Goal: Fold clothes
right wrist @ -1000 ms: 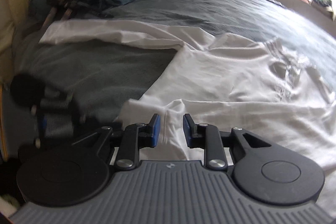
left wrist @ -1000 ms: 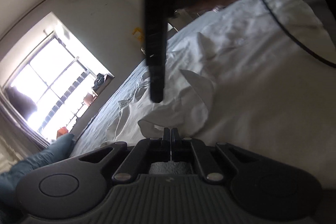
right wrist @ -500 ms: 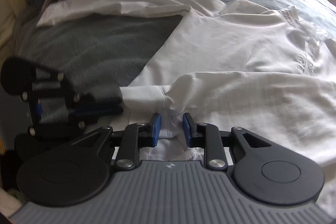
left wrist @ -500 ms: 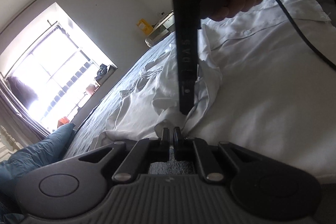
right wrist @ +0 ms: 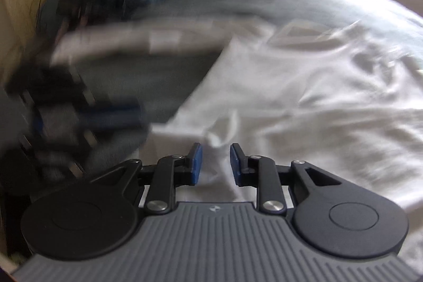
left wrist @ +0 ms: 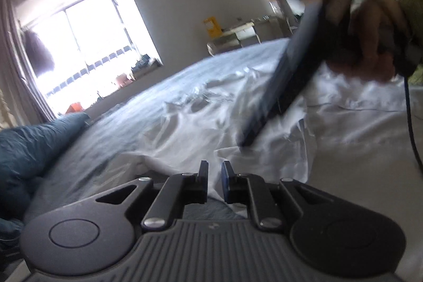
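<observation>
**White shirt on bed, both grippers over its near edge**

The white shirt [right wrist: 304, 97] is seen spread across the grey bedspread [right wrist: 238, 1]; its far sleeve is smeared by blur. The left gripper [left wrist: 214, 171] is noted with jaws opening, a narrow gap showing, no cloth pinched between them. The right gripper [right wrist: 216, 163] is held parted, released, above a raised fold. In the left view it is crossed by a blurred hand [left wrist: 370, 44]; the fingertips are hidden.

Both wrist cameras sit low and close over the bed [left wrist: 164, 107], sharing the white shirt [right wrist: 304, 97] from opposite sides.
</observation>
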Demonstrator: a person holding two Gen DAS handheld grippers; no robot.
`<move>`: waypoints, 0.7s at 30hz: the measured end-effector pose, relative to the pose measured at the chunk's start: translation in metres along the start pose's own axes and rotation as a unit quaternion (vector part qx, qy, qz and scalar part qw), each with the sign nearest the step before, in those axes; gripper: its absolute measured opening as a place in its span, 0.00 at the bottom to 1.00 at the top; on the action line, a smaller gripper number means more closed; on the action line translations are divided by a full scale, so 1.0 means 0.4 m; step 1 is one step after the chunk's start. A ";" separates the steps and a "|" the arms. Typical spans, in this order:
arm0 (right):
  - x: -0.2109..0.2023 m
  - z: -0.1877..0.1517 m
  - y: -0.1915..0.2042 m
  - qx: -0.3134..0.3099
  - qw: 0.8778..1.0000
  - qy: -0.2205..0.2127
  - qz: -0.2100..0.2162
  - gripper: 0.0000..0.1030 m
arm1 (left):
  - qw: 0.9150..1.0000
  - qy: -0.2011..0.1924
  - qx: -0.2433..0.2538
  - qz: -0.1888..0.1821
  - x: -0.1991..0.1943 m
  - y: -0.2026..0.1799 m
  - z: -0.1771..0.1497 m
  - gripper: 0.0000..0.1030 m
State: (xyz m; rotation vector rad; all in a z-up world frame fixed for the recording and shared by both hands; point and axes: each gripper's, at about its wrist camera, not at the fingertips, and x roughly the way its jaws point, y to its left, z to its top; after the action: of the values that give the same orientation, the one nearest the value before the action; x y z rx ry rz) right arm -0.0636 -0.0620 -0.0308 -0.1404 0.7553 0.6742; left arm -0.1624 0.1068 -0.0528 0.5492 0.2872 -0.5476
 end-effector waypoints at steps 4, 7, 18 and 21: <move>-0.135 -0.019 -0.034 0.042 0.997 -0.066 -0.016 0.22 | 1.000 0.027 0.014 -0.009 0.021 -0.026 -0.022 0.13; -0.193 -0.067 -0.027 0.031 0.997 -0.064 -0.011 0.22 | 0.999 0.036 0.020 -0.012 0.020 -0.032 -0.038 0.13; -0.034 -0.108 0.028 0.008 0.999 -0.008 -0.034 0.21 | 0.998 0.053 0.019 -0.009 0.008 -0.040 -0.037 0.21; -0.006 -0.113 0.031 0.009 0.999 0.001 -0.043 0.21 | 0.998 0.060 -0.019 -0.002 -0.018 -0.018 -0.038 0.27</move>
State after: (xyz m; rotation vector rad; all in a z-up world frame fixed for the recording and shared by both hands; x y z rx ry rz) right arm -0.0991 -0.0694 -0.0605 -0.1554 0.7531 0.5861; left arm -0.1740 0.1130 -0.0655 0.5451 0.4120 -0.5128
